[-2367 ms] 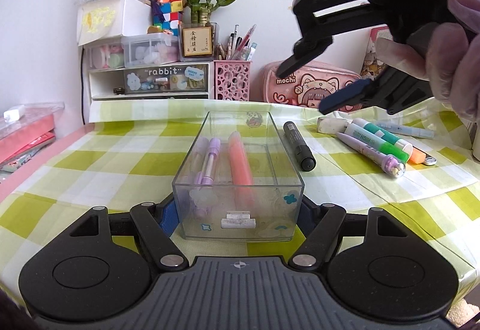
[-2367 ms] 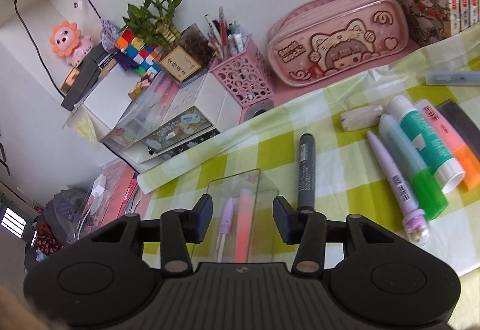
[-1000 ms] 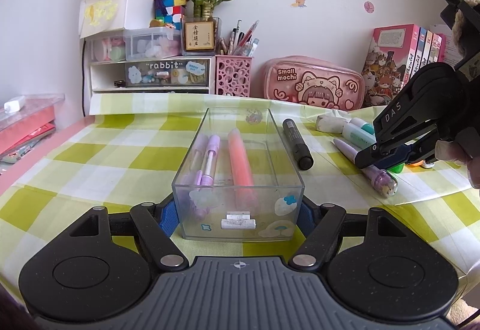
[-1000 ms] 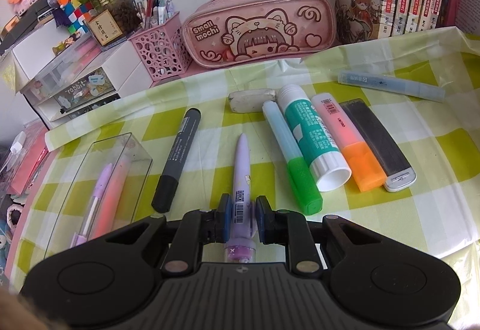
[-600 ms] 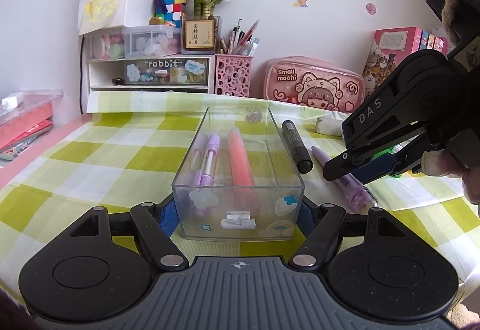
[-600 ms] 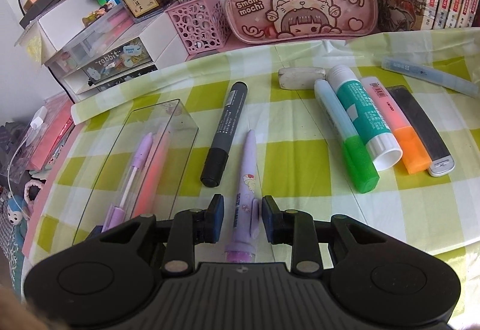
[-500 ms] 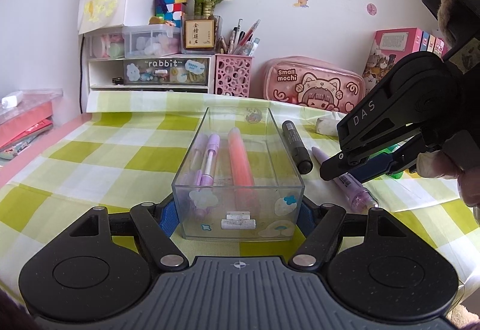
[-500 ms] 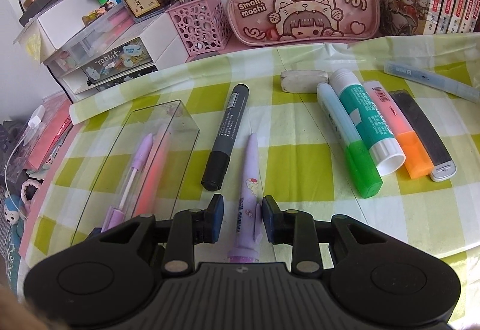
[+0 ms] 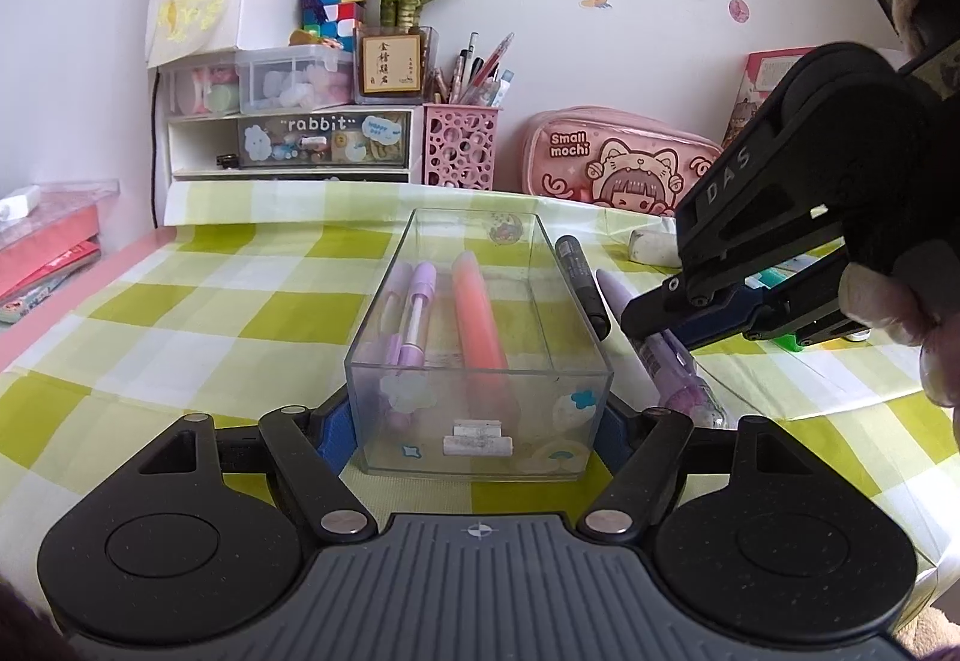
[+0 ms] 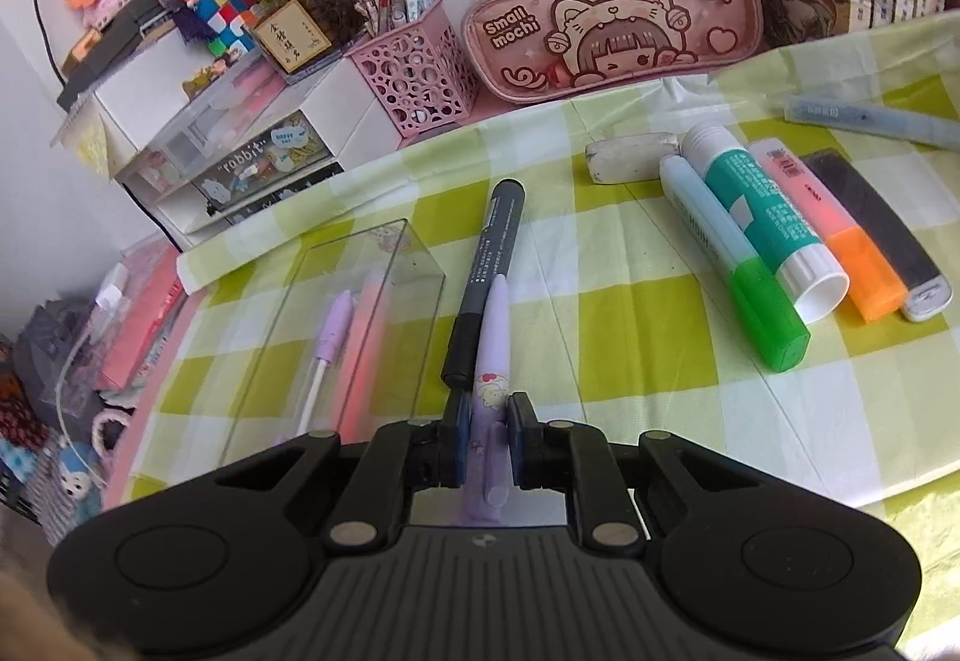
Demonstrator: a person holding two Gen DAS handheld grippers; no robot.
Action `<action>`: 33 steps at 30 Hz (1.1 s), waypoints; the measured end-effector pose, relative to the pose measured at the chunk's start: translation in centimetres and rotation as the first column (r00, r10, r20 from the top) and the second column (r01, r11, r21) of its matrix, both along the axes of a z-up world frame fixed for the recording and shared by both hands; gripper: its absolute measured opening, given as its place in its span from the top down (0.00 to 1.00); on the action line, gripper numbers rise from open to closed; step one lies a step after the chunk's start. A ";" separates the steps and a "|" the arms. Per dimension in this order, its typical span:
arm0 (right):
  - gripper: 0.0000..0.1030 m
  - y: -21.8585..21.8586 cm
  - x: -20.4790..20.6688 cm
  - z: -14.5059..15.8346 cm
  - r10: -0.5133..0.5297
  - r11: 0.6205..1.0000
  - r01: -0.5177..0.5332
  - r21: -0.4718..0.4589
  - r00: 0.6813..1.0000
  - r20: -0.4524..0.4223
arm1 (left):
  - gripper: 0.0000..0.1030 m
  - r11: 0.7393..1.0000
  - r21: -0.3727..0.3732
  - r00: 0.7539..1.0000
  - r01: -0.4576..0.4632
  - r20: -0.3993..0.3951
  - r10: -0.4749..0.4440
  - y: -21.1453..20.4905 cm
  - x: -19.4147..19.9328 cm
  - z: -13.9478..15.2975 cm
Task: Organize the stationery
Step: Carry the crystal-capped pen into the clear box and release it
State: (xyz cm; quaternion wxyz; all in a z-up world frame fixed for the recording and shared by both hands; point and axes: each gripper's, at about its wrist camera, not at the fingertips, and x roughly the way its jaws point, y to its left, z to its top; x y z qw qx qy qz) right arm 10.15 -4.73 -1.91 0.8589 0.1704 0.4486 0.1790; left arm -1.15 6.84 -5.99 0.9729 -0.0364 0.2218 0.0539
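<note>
Since half a second ago my right gripper (image 10: 486, 424) has gone from straddling the lilac pen (image 10: 493, 355) with a gap on either side to clamping it; its jaws now press the barrel on both sides, narrow. That pen runs straight ahead from between those jaws, its tapered tip touching or overlapping the black marker (image 10: 489, 271) just left of it, its printed cartoon end back at the pads. I cannot tell whether it is lifted off the checked surface (image 10: 648, 325).

My left gripper (image 9: 477, 424) has its jaws wide, bracketing the near end of the clear box (image 9: 480, 421), one blue pad at each corner; whether they touch the walls I cannot tell. Inside, ahead of those jaws, lie purple pens (image 9: 414, 313) and a coral highlighter (image 9: 480, 319), lengthwise. Right of the right jaws sit a green-capped marker (image 10: 738, 265), a glue stick (image 10: 762, 217) and an orange highlighter (image 10: 828, 235), side by side.
</note>
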 end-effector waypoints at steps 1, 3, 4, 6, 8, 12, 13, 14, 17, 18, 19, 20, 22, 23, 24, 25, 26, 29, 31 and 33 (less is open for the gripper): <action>0.77 -0.2 0.1 0.2 0.000 1.000 0.000 0.020 1.000 -0.004 | 0.29 1.000 -0.001 1.000 0.001 -0.001 -0.001 0.1 0.1 0.0; 0.77 -0.4 0.0 0.6 -0.003 0.999 0.003 0.051 1.000 -0.004 | 0.29 1.000 -0.004 1.000 0.000 -0.001 0.000 0.1 0.2 0.0; 0.77 -0.6 -0.1 0.7 -0.005 0.998 0.005 0.063 1.000 -0.002 | 0.29 1.000 -0.001 1.000 -0.001 -0.001 0.001 0.1 0.3 0.0; 0.77 -1.0 -0.2 0.9 -0.011 0.995 0.011 0.094 1.000 -0.008 | 0.29 1.000 0.001 1.000 -0.002 -0.002 0.002 0.0 0.3 0.0; 0.77 -1.4 -0.3 1.2 -0.022 0.992 0.023 0.127 1.000 -0.012 | 0.29 1.000 0.000 1.000 -0.002 -0.003 0.002 0.0 0.4 0.0; 0.77 -1.8 -0.8 2.2 -0.026 0.986 0.024 0.167 1.000 0.006 | 0.29 1.000 0.001 1.000 0.000 -0.001 0.000 0.0 0.3 0.0; 0.77 -1.7 -1.0 2.5 -0.023 0.984 0.021 0.176 1.000 0.009 | 0.29 1.000 0.002 1.000 0.000 -0.001 0.000 0.0 0.3 0.0; 0.77 -1.6 -1.2 2.8 -0.017 0.982 0.015 0.188 1.000 0.014 | 0.29 1.000 0.002 1.000 0.000 -0.001 0.000 0.0 0.3 0.0; 0.77 -1.0 -1.2 3.5 0.004 0.979 -0.009 0.204 1.000 0.025 | 0.29 1.000 0.003 1.000 0.000 -0.001 0.000 0.0 0.3 0.0; 0.77 -0.6 -1.1 3.7 0.009 0.979 -0.015 0.204 1.000 0.027 | 0.29 1.000 0.004 1.000 0.000 -0.001 0.000 0.0 0.3 0.0; 0.77 -0.3 -1.0 3.8 0.015 0.979 -0.021 0.204 0.999 0.028 | 0.29 1.000 0.004 1.000 0.000 0.000 0.000 0.0 0.4 0.0; 0.77 0.1 -0.7 3.9 0.020 0.979 -0.026 0.203 0.999 0.030 | 0.29 1.000 0.004 1.000 0.000 0.000 0.000 0.0 0.4 0.0; 0.77 0.8 -0.3 4.0 0.027 0.980 -0.032 0.198 0.999 0.029 | 0.29 1.000 0.004 1.000 0.000 0.000 0.000 0.0 0.4 0.0; 0.77 1.2 -0.1 3.9 0.032 0.980 -0.036 0.196 0.999 0.027 | 0.29 1.000 0.005 1.000 0.000 0.000 0.000 -0.1 0.4 0.0; 0.77 1.5 0.2 3.8 0.034 0.981 -0.038 0.193 0.999 0.023 | 0.29 1.000 0.004 1.000 0.000 -0.001 0.000 -0.1 0.4 0.0; 0.77 1.8 0.4 3.6 0.035 0.982 -0.038 0.188 0.999 0.021 | 0.29 1.000 0.004 1.000 0.000 -0.001 0.000 -0.1 0.4 0.0; 0.77 2.0 0.6 3.4 0.035 0.983 -0.037 0.182 0.999 0.019 | 0.29 1.000 0.003 1.000 0.000 -0.001 0.000 -0.1 0.4 0.0; 0.77 2.8 1.5 2.7 0.028 0.988 -0.029 0.152 1.000 0.010 | 0.29 1.000 0.004 1.000 0.000 -0.001 0.000 -0.1 0.4 0.0; 0.77 3.1 1.9 2.3 0.021 0.991 -0.022 0.131 1.000 0.009 | 0.29 1.000 0.004 1.000 0.000 -0.001 0.000 -0.1 0.4 0.0; 0.77 3.2 2.2 2.2 0.020 0.993 -0.021 0.118 1.000 0.011 | 0.29 1.000 0.006 1.000 0.000 -0.002 0.000 -0.1 0.5 0.0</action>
